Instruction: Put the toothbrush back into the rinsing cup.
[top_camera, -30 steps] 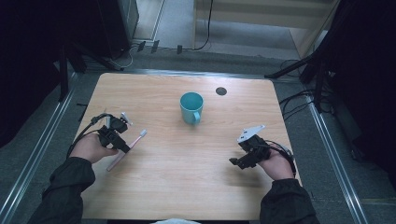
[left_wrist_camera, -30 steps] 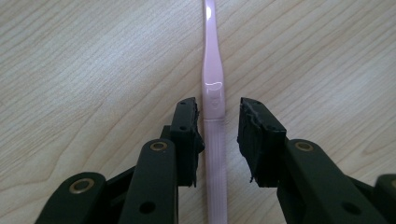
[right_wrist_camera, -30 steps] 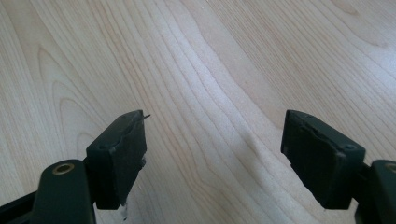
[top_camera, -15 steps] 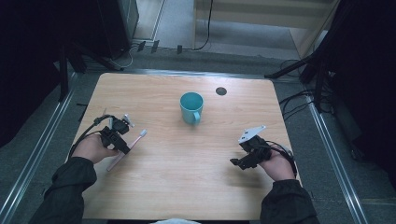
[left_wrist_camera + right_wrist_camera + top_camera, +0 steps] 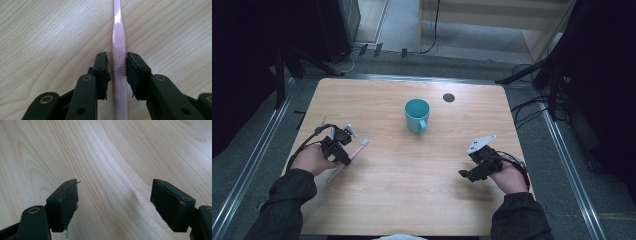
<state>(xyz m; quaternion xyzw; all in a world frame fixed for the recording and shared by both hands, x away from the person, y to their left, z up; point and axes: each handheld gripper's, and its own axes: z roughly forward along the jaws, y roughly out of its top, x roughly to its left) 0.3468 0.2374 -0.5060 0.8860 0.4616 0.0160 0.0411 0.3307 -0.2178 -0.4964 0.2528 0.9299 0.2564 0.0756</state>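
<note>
**Two jaws closing in on a pink toothbrush**

One pink toothbrush (image 5: 119, 47) is lying flat on the counter (image 5: 412, 190), and it is sitting right between the jaws of the left gripper (image 5: 117, 66). In the left gripper view, the handle is running straight up from between the two black pads, with the ribbed grip section down among them. The jaws have just been closing around it: the right-hand pad appears to be touching the handle's edge, while a thin slit is still showing at the left-hand pad, so the jaws are standing narrowly apart and not yet clamping. In the high view the toothbrush (image 5: 349, 157) is lying slantwise under the left gripper (image 5: 343, 150), its head pointing beyond the jaws toward the middle of the counter.

The step in hand looks like the grasp itself, with the lift not yet begun. The next move is probably calling for the last bit of squeeze until both pads are pressing the slim handle, then a level lift so the toothbrush is not swivelling in the grip.

Farther out, a teal mug (image 5: 417, 115) is standing upright well ahead of both pairs of jaws, a likely destination. The right gripper (image 5: 115, 202) is hovering over bare wood with its jaws wide apart and nothing between them.
</note>
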